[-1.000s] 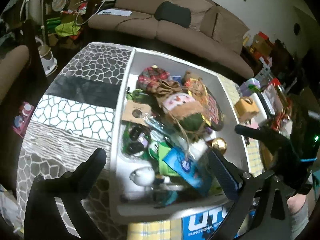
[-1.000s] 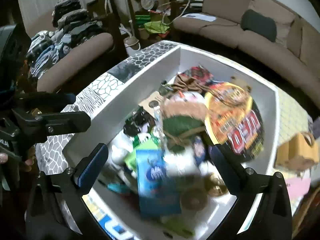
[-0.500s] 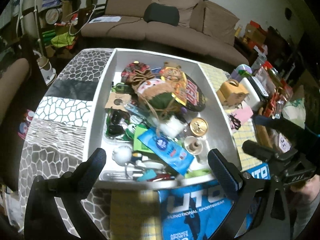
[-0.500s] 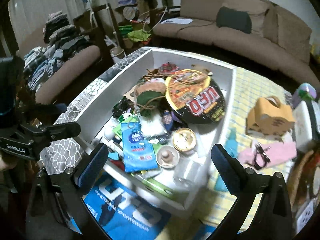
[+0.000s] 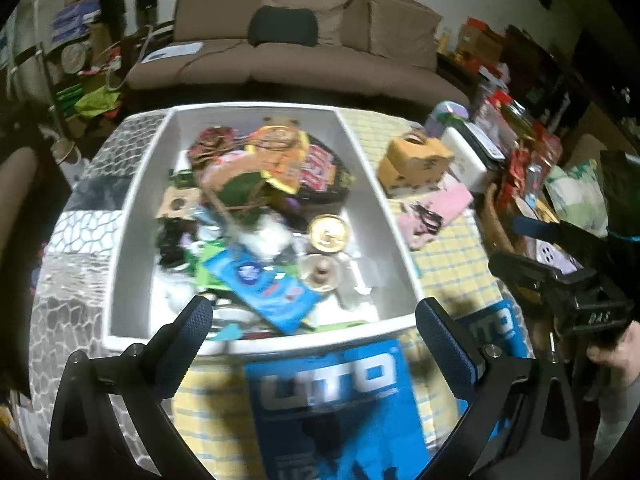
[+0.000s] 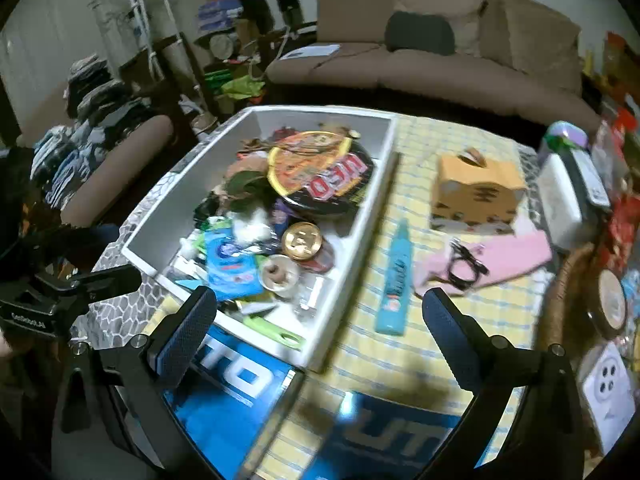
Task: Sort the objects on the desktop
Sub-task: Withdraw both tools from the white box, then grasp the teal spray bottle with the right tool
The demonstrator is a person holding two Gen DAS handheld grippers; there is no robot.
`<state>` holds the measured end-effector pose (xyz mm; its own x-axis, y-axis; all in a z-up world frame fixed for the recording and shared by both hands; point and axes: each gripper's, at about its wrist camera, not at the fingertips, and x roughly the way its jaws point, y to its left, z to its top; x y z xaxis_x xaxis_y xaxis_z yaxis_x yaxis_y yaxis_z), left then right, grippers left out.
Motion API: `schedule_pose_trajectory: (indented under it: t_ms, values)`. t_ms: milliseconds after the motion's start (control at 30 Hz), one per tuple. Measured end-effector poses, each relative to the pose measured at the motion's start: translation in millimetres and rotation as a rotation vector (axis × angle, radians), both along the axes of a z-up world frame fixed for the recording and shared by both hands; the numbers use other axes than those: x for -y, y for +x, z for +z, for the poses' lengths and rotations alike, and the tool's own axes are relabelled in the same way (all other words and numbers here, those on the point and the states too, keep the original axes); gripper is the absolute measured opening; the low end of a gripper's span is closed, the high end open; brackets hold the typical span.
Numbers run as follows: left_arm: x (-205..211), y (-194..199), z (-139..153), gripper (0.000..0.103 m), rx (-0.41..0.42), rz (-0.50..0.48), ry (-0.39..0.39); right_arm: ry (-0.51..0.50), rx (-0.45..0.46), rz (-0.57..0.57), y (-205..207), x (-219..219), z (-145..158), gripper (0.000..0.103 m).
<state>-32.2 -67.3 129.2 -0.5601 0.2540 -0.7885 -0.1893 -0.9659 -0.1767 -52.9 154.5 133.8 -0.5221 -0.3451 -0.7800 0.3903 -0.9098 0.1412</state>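
Observation:
A white bin point(image 5: 138, 184) point(image 6: 376, 196) on the table is piled with small items: a black noodle bowl point(image 6: 320, 176), a gold round tin point(image 5: 329, 233) point(image 6: 301, 241), a blue packet point(image 5: 260, 286) point(image 6: 228, 268), a green pouch point(image 5: 240, 192). Outside it on the yellow checked cloth lie a teal tube point(image 6: 396, 280), a pink cloth with black glasses point(image 6: 464, 266) and an orange cardboard box point(image 5: 416, 160) point(image 6: 476, 188). My left gripper point(image 5: 314, 318) hangs open above the bin's near rim. My right gripper point(image 6: 320, 310) is open too, over the bin's near right corner. Both are empty.
A blue "UTO" booklet point(image 5: 336, 404) point(image 6: 228, 384) lies at the table's near edge. White boxes and red packaging point(image 6: 560, 196) crowd the right side. A brown sofa point(image 5: 304, 52) stands behind the table. A grey patterned cloth point(image 5: 64, 248) covers the left part.
Both grippers have pulled back and up from inside the bin toward the near edge. More of the table and blue booklet shows now. Both stayed open and empty.

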Motion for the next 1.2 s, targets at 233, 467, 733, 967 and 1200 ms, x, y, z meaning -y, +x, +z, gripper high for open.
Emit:
schedule_pose_trajectory:
  t_ms: [233,467,733,967,1200]
  values:
    - [-54,-11,-11,0.103,0.02,-0.097,-0.003,-0.049,0.034,-0.09,-6,-71,-9,0.103]
    - [-84,-36,-22,0.103,0.049,-0.102,0.065,-0.095,0.103,-0.127,-26,-113,-45,0.103]
    - [-82,-58,-35,0.103,0.084,-0.064,0.12,-0.083,0.226,-0.084,-64,-84,-109,0.078]
    - [-67,-67,-48,0.103,0.109,-0.057,0.127,-0.041,0.302,-0.053,-99,-50,-151,0.076]
    - [-59,-71,-56,0.103,0.128,-0.057,0.153,0.034,0.378,-0.045,-118,-28,-179,0.051]
